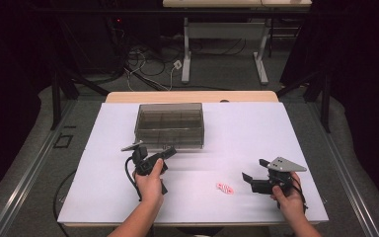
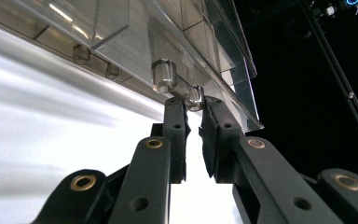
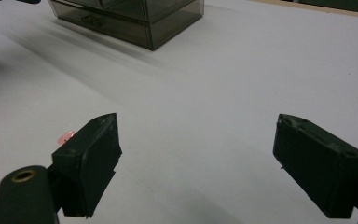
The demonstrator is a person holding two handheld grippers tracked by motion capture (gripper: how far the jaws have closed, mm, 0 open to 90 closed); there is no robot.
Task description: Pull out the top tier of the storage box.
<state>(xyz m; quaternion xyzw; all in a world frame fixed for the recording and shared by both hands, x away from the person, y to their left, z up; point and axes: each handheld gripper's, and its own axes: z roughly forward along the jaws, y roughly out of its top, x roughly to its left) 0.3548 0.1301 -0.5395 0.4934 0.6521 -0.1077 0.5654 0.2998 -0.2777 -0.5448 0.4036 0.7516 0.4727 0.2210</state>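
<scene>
A smoky clear drawer box [image 1: 170,125] stands at the middle back of the white tabletop [image 1: 246,128]. My left gripper [image 1: 169,151] reaches its lower front, with a hand around the gripper's body. In the left gripper view the jaws of the left gripper [image 2: 193,107] are nearly together, pinching a small clear drawer knob [image 2: 196,94]; a second knob [image 2: 164,74] sits just left of it. My right gripper [image 1: 253,169] rests at the front right, jaws wide apart and nothing between them [image 3: 198,135]. A small pink item [image 1: 224,188] lies on the table left of it, peeking from behind one jaw [image 3: 65,136].
The box [image 3: 130,18] is far off in the right gripper view. Bare white surface lies between the two grippers. Beyond the table's wooden far edge [image 1: 192,96] are cables and a desk frame [image 1: 224,49] on the floor.
</scene>
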